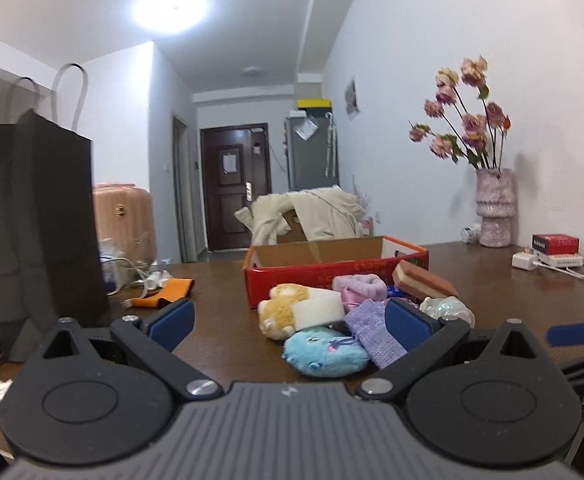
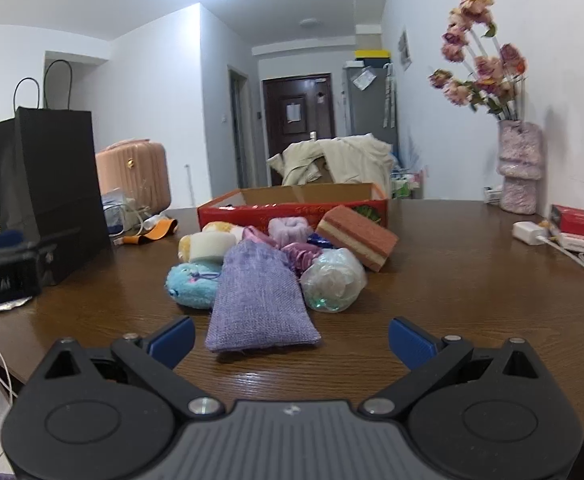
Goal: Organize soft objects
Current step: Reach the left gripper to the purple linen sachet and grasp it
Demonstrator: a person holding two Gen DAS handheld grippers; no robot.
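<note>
Right gripper (image 2: 291, 338), black linkage with blue-padded fingers, stands with its jaws wide apart and empty, low over the dark brown wood-grain table (image 2: 472, 280) and aimed at the near end of the lilac woven-fabric pouch (image 2: 258, 300); left gripper (image 1: 288, 322), of the same build, is likewise spread and holds nothing, its right pad overlapping the pouch in the left wrist view, though contact cannot be confirmed. The soft objects lie heaped on the table just in front of the open red cardboard box (image 2: 292, 204), which appears empty as far as its interior shows: a sky-blue plush toy (image 2: 192, 284) beside the pouch, a white foam sponge block (image 2: 210, 247) resting on a yellow-and-white plush toy (image 1: 282, 310), a pale purple fluffy scrunchie (image 2: 290, 230), a clear crinkled plastic bundle (image 2: 334, 280), and a terracotta-and-cream layered sponge (image 2: 358, 242) leaning against the box wall. Likely hazards: both grippers converge on the same pile and could collide; a grasp on the limp pouch may close on a fold only, so that it sags or drags the blue plush with it; lifting any lower item could topple the sponge block. Legible writing is scarce: a partial "Robot.AI"-like label on the left gripper's body in the right wrist view, and gold print on the box front and white characters on a red carton (image 1: 556, 243) near the wall, both too blurred to read.
</note>
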